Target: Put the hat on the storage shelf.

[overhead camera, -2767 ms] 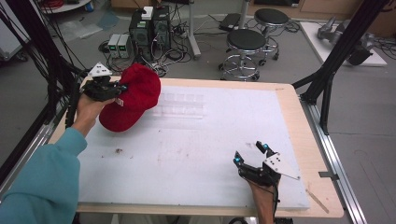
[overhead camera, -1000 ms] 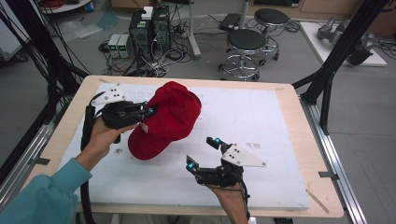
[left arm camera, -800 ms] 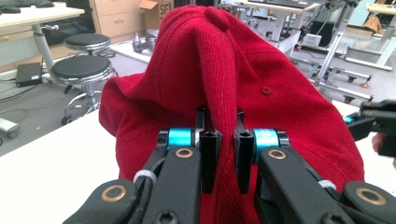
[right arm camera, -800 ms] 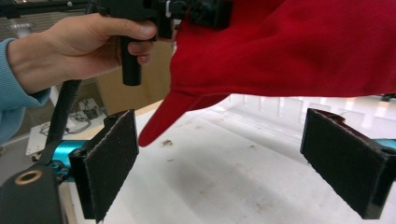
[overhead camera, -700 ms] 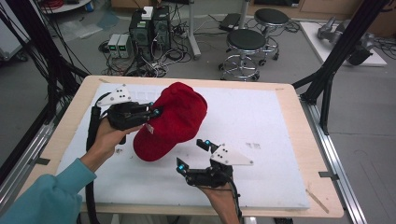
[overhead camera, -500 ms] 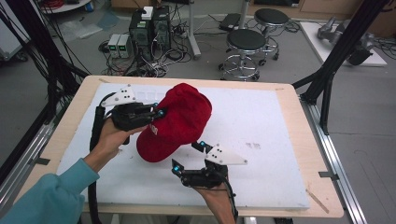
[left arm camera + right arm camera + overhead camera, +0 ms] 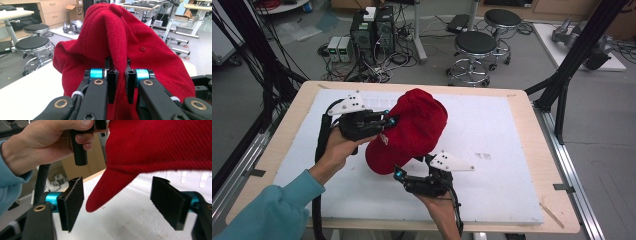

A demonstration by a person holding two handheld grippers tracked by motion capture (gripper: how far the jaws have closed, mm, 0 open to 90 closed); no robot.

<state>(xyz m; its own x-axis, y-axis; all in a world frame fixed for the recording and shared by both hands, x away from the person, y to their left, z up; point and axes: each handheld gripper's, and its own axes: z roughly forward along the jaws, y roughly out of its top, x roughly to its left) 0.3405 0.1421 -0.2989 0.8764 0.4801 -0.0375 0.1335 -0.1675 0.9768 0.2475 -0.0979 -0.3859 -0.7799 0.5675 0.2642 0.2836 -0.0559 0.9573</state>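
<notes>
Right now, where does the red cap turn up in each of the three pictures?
High view: the red cap hangs above the middle of the white table, pinched by the left gripper.
Left gripper view: it rises straight ahead, a fold of cloth clamped between the black jaws.
Right gripper view: it hangs across the top, its brim pointing down between the right gripper's open pads, untouched.
Shared landmark: the white table.

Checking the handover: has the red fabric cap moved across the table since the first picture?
Yes. The red fabric cap has gone from the white mat's far-left corner toward its middle.
</notes>
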